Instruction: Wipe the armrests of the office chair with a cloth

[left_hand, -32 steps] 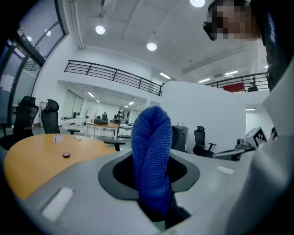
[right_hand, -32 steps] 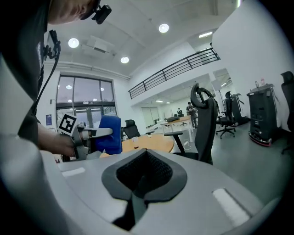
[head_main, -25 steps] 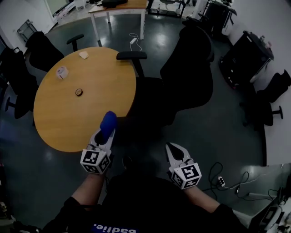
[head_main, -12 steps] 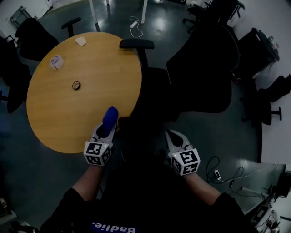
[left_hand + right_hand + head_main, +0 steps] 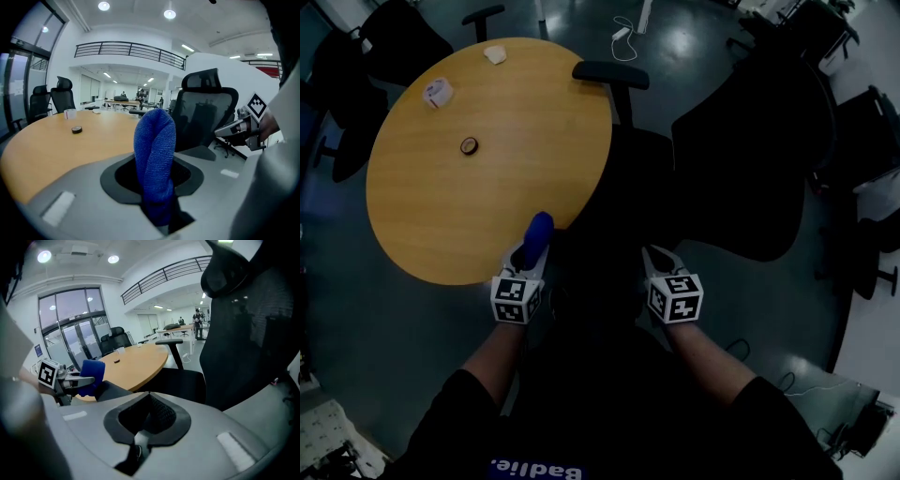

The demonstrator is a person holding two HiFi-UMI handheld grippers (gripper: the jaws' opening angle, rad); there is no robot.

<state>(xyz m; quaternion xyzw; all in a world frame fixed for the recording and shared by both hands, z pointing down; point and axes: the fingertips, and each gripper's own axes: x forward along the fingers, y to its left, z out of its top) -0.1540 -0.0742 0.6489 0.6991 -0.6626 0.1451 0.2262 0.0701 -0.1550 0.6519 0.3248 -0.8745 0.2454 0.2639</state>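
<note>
1. At 6 o'clock in the head view is the person's dark shirt (image 5: 581,403). Blue lettering on it shows upside down at the picture's lower edge, cut off there and not surely readable.
2. Both bare forearms (image 5: 492,361) reach forward toward 12 o'clock, roughly parallel and apart.
3. The left gripper (image 5: 532,253), at 11 o'clock from the shirt, is clamped on the blue cloth (image 5: 154,159). The cloth stands upright out of the jaws as a folded roll. In the head view its top shows against the table's near rim.
4. The right gripper (image 5: 655,257), at 1 o'clock, is level with the left one. Its jaws are closed together with nothing between them.
5. Each gripper's marker cube (image 5: 517,298) carries black-and-white square codes, with no words.
6. The black office chair (image 5: 759,159) fills 12 to 2 o'clock, its seat just ahead of the grippers and its tall back to the right. One armrest (image 5: 610,74) lies at 12 o'clock, just beside the table's rim.
7. The round wooden table (image 5: 506,187) spreads at 10 to 11 o'clock. On it are a small dark round thing (image 5: 470,145), a white tape roll (image 5: 438,92) and a small white lump (image 5: 495,54) near the far rim.
8. The floor (image 5: 356,309) is dark, glossy grey. More black chairs (image 5: 403,33) stand at 10 to 11 o'clock, and a white power strip (image 5: 623,33) lies at 12.
9. Farthest, the gripper views show white walls, a glass wall (image 5: 75,338), a railed mezzanine (image 5: 131,49) and round ceiling lights (image 5: 103,6).
</note>
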